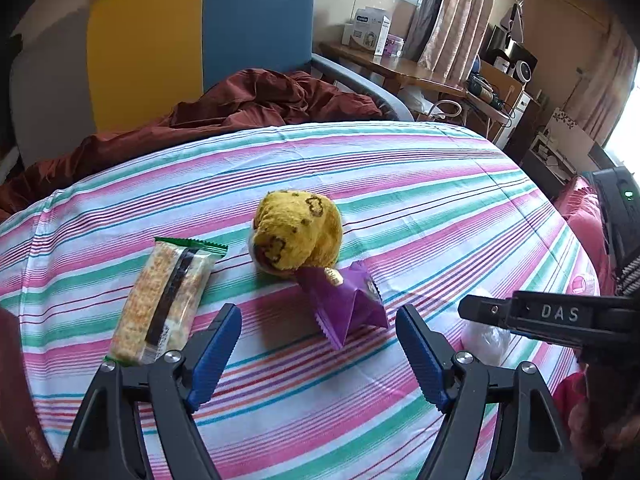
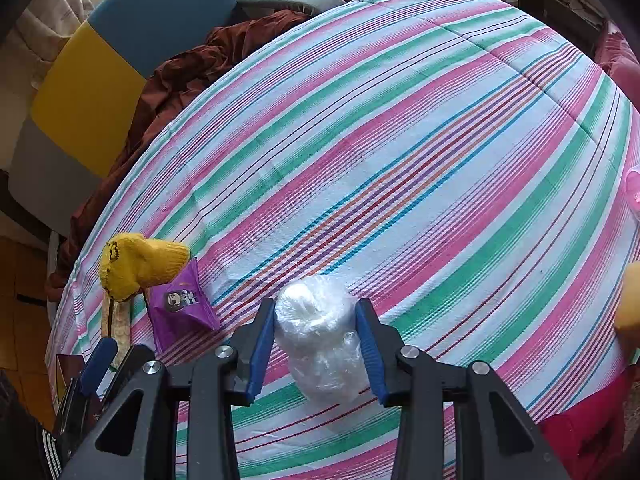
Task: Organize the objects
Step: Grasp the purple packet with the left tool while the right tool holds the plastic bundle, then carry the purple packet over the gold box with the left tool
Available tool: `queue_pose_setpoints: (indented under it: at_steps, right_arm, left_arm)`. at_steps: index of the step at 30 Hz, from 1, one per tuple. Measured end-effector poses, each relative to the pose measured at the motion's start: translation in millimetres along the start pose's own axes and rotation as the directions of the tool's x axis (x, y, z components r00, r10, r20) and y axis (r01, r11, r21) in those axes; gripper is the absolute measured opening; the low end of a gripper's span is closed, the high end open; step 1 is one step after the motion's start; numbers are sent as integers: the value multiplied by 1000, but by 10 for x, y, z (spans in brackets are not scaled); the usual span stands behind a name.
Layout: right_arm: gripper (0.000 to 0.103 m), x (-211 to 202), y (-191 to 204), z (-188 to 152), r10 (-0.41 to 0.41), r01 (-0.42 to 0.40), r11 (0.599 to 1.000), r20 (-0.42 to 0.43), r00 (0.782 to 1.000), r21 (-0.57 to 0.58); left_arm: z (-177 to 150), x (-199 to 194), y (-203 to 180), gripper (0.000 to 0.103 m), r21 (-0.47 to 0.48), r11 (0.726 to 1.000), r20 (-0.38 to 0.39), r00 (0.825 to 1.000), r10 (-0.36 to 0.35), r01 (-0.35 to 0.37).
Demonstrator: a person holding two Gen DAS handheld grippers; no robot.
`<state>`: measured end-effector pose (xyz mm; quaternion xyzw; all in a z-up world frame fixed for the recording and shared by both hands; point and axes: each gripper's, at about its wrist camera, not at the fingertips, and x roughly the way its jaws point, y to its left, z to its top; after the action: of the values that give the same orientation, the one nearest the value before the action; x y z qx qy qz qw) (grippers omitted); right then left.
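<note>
On the striped bedsheet (image 2: pixel 420 152), my right gripper (image 2: pixel 316 344) straddles a roll of clear plastic film (image 2: pixel 320 340), a blue pad close against each flank; the pads look to be touching or nearly touching the wrap, though I cannot tell whether they are pressing it yet. The roll lies between the fingers with its long axis running roughly along them, away from the camera, so I judge that the coming squeeze goes across its short width. My left gripper (image 1: pixel 318 356) hovers with its fingers spread wide and nothing between them, aimed at the purple snack packet (image 1: pixel 346 300) just ahead of the tips and slightly right of centre. That packet touches the foot of a yellow rolled sock (image 1: pixel 298 234) behind it; a rice cracker bar in a green-edged wrapper (image 1: pixel 166 300) lies apart to the left, its long axis pointing away from me. The right hand is nearer the film, the left nearer the packet. By my count: one film roll, one purple packet, one yellow sock, one cracker bar, all on the near part of the sheet. A rust-coloured blanket (image 1: pixel 240 108) is bunched beyond the far edge.
</note>
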<state>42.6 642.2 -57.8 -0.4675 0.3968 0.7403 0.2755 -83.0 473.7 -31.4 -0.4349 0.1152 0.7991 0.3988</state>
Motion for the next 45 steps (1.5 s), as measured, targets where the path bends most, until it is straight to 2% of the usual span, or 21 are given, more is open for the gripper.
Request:
queue_pose_setpoints:
  at_steps: [6,7,8,11,14,25,28,30,36,38,39,45]
  right_arm:
    - [41,34,-1,-20,-10,10,1000,-15,1000,2]
    - [41,36,4,-24,-13,13,1000,-15,1000,0]
    - [41,39,9,-28,-16,16,1000,-16,1000,-4]
    - [41,55,38,-40,-32,31,999,-18,999,-22]
    - [40,62,62,-49,-44,44,998,-17,999,-37]
    - [39,104,183,-113,-88,85,990,-26,996,-110]
    - [38,115,265,-144,-38,32,989,-41,998,-144]
    - [38,158,372,-188,-21,7,981,-67,998,-195]
    - [38,239,645,-281,-58,30,944,-75,995,-328]
    - [38,262,669,-299,-73,44,938,-70,995,-344]
    - [38,317,567,-151,-76,46,937,-71,995,-347]
    - [38,351,602,-176,-111,80,918,-57,992,-389]
  left_arm:
    - [115,288,-111,76,4,1000,-16,1000,-8,8]
    - [128,342,-123,69,0,1000,-24,1000,-13,13]
    - [132,399,-131,52,-3,1000,-34,999,-15,15]
    - [83,439,-106,42,-26,999,-36,999,-37,36]
    - [-39,341,-64,41,-30,998,-31,998,-57,56]
    - [-921,-383,17,40,58,998,64,998,-4,1]
    - [-1098,-518,81,40,31,1000,74,997,-1,-1]
    - [-1166,-557,120,40,22,1000,83,997,7,-9]
    - [-1261,-611,210,40,3,1000,106,994,16,-17]
    - [-1258,-599,208,40,-3,1000,109,994,19,-19]
    - [-1258,-597,210,40,-6,1000,110,994,19,-19]
    - [-1271,-597,230,40,-17,1000,113,993,23,-21]
